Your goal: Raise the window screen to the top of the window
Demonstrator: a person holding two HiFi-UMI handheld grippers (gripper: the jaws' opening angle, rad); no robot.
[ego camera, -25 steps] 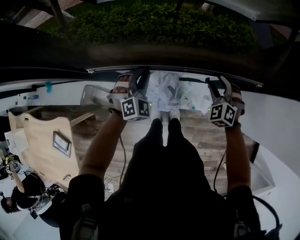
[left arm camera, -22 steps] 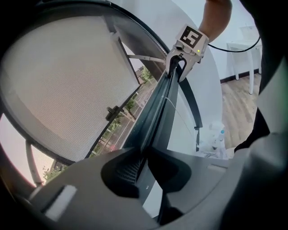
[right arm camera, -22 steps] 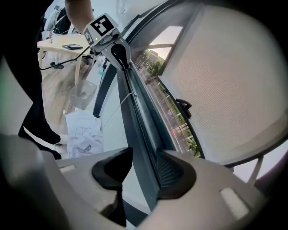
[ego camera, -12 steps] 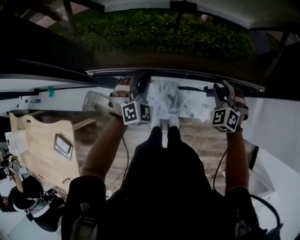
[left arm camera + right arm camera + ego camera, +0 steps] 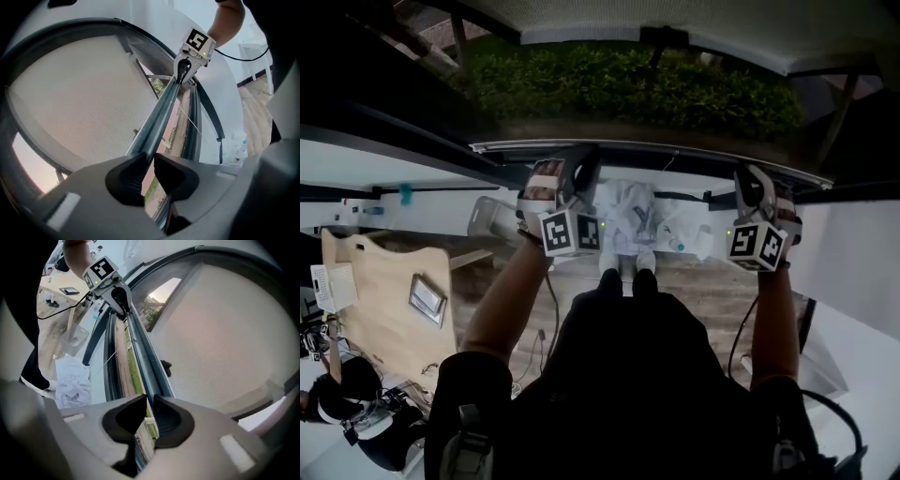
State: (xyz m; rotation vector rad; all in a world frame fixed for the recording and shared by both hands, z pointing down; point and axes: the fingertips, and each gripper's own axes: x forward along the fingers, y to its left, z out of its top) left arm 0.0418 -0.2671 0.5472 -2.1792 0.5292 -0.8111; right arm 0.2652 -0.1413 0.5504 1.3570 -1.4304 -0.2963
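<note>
Pinches the window screen's bottom rail [image 5: 159, 112] in the left claw [image 5: 149, 165] near one end; clamps the same rail in the right claw [image 5: 149, 405] near the other, jaws just closing onto it. Spreads the grips wide, likely to lift evenly. Holds the rail clear of the window frame [image 5: 110, 366], mesh [image 5: 79, 103] above.

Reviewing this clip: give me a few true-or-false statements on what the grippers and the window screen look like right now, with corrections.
1. The left gripper is shut on the rail of the window screen. True.
2. The right gripper is empty. False: its jaws, which have just been closing, clamp that same rail.
3. Green bushes show outside. True.
4. The floor is carpeted. False: it is wood planks.
5. The two grippers touch each other. False: they hold the rail well apart.
</note>
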